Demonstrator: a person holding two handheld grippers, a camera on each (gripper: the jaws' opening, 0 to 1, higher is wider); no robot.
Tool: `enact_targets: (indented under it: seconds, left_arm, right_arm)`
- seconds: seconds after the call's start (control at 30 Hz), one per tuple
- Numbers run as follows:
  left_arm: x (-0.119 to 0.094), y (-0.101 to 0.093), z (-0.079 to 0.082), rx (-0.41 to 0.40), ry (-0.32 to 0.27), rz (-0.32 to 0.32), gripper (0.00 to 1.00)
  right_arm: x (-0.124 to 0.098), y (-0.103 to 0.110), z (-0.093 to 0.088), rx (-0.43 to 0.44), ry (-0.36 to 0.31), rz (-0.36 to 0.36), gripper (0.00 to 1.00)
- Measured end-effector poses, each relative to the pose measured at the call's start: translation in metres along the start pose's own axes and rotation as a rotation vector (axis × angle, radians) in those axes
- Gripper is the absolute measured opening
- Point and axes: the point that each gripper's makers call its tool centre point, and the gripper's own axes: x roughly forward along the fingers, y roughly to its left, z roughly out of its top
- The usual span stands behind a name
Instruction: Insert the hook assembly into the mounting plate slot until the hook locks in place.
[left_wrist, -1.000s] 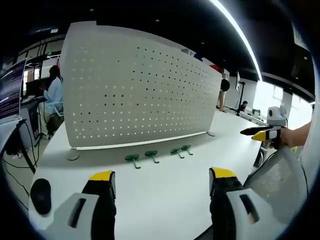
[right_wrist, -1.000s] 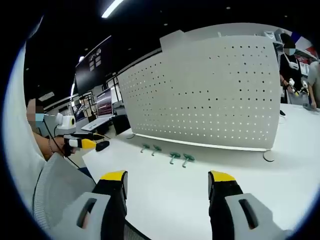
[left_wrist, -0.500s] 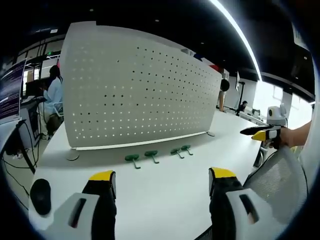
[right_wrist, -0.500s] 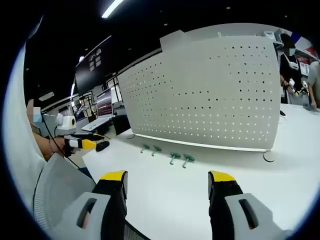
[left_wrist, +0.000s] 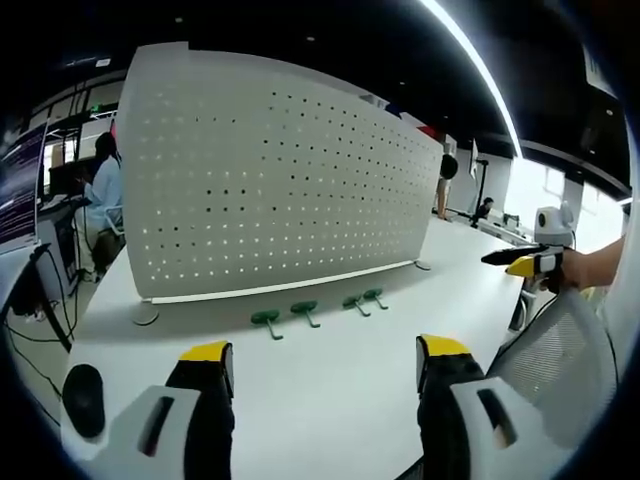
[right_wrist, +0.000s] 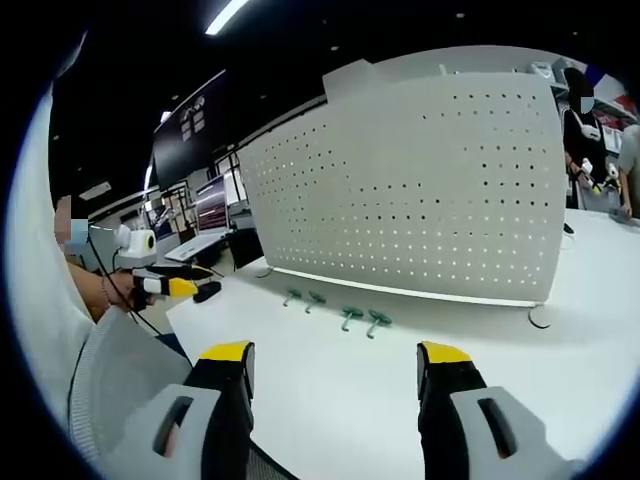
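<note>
A white perforated mounting plate (left_wrist: 270, 180) (right_wrist: 420, 190) stands upright on the white table. Several green hooks lie in a row on the table in front of it, from the leftmost hook (left_wrist: 265, 319) to the rightmost hook (left_wrist: 374, 296), and again as a row of hooks (right_wrist: 345, 317) in the right gripper view. My left gripper (left_wrist: 320, 365) is open, well short of the hooks, with nothing between its jaws. My right gripper (right_wrist: 335, 368) is open too and holds nothing. Each gripper appears at the edge of the other's view: right gripper (left_wrist: 528, 262), left gripper (right_wrist: 165, 285).
A black mouse (left_wrist: 82, 400) lies on the table at the left, with cables nearby. A grey mesh chair back (left_wrist: 560, 370) (right_wrist: 120, 390) is close to me. Monitors (right_wrist: 212, 207) and people stand beyond the plate. The white table (left_wrist: 330, 390) is bare between grippers and hooks.
Both views have shifted very slightly; nothing on the table has moved and both grippers stay open.
</note>
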Motion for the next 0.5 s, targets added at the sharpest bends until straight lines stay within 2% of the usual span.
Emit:
enact_targets:
  seconds: [0.3, 0.5]
  left_arm:
    - [0.0063, -0.0007, 0.0004, 0.016, 0.016, -0.02, 0.77]
    - [0.0089, 0.0077, 0.0035, 0.024, 0.029, -0.025, 0.77]
  right_arm:
    - [0.0051, 0.001, 0.0013, -0.007, 0.012, 0.015, 0.64]
    - [0.0066, 0.0037, 0.0002, -0.015, 0.02, 0.025, 0.64]
